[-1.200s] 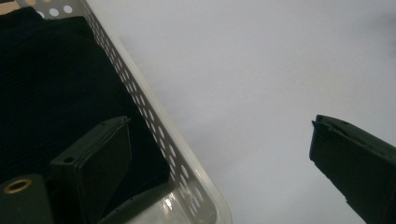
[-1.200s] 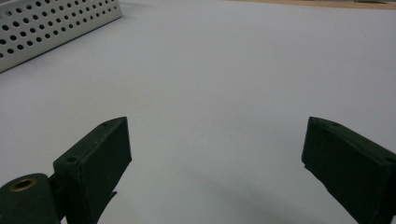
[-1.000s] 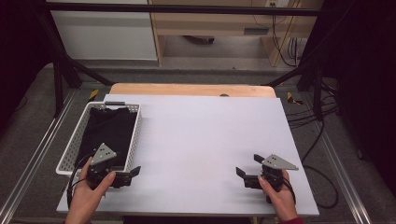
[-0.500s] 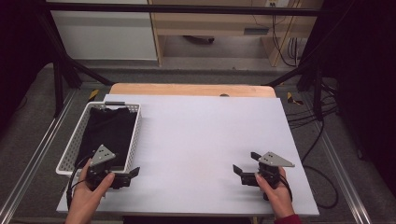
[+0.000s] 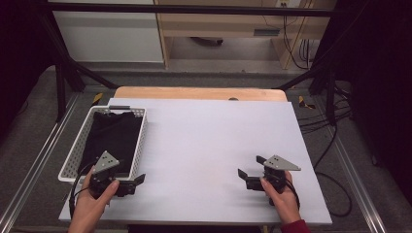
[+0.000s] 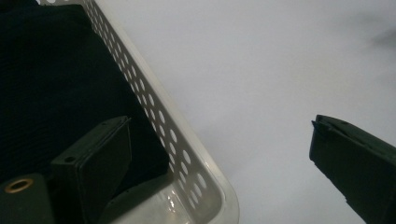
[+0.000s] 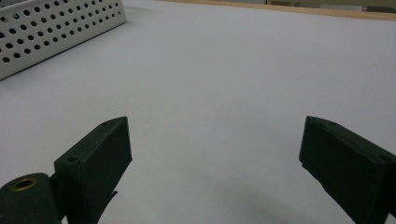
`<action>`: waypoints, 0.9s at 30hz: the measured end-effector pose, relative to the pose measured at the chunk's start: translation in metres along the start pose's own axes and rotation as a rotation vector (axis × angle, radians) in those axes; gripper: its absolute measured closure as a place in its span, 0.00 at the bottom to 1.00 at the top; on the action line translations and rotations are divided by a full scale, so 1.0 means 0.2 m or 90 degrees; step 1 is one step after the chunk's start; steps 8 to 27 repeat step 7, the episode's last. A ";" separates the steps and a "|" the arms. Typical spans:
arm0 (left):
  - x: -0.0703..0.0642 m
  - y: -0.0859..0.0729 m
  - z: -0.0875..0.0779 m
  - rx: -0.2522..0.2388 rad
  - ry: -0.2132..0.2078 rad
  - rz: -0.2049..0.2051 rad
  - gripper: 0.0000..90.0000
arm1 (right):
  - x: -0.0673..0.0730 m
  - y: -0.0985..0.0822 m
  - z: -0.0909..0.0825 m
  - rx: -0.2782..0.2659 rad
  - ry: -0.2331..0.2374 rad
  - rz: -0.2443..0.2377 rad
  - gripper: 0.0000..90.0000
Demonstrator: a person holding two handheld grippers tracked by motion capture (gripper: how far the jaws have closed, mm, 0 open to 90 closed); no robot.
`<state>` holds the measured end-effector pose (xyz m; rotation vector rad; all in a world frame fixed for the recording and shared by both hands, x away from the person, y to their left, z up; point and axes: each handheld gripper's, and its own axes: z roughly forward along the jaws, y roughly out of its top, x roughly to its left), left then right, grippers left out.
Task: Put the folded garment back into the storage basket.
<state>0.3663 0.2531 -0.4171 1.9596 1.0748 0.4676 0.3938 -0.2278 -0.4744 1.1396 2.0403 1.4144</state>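
The left gripper (image 6: 219, 163) view shows jaws wide apart astride the white basket's (image 6: 205, 186) near corner, black cloth (image 6: 51, 88) inside; the high view shows the basket's long axis running away from the person; the right gripper (image 5: 252, 174) stands open, empty.

The high view is evenly lit from above: the white surface (image 5: 209, 145) is bright without glare, while the floor and room edges fall into near black. It is soft and slightly grainy. Faint shadows lie under both tongs. In the left gripper view the basket (image 6: 187, 154) rim carries a small wet-looking highlight, the cloth (image 6: 51, 88) is a textureless black, and the near jaws are blurred. The right gripper view is dimmer and greyish, with a soft shadow between its jaws.
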 end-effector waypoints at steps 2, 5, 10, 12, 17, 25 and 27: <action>0.00 0.00 0.00 0.000 0.000 0.001 0.06 | 0.00 0.00 0.00 0.003 -0.004 -0.005 0.11; 0.00 0.00 0.00 -0.003 0.004 0.001 0.07 | 0.00 -0.01 -0.01 -0.004 -0.008 0.000 0.11; 0.00 0.00 0.00 -0.011 0.002 -0.001 0.07 | 0.00 -0.01 -0.02 -0.007 -0.009 0.001 0.11; 0.00 0.00 0.00 -0.011 0.002 -0.001 0.07 | 0.00 -0.01 -0.02 -0.007 -0.009 0.001 0.11; 0.00 0.00 0.00 -0.011 0.002 -0.001 0.07 | 0.00 -0.01 -0.02 -0.007 -0.009 0.001 0.11; 0.00 0.00 0.00 -0.011 0.002 -0.001 0.07 | 0.00 -0.01 -0.02 -0.007 -0.009 0.001 0.11; 0.00 0.00 0.00 -0.011 0.002 -0.001 0.07 | 0.00 -0.01 -0.02 -0.007 -0.009 0.001 0.11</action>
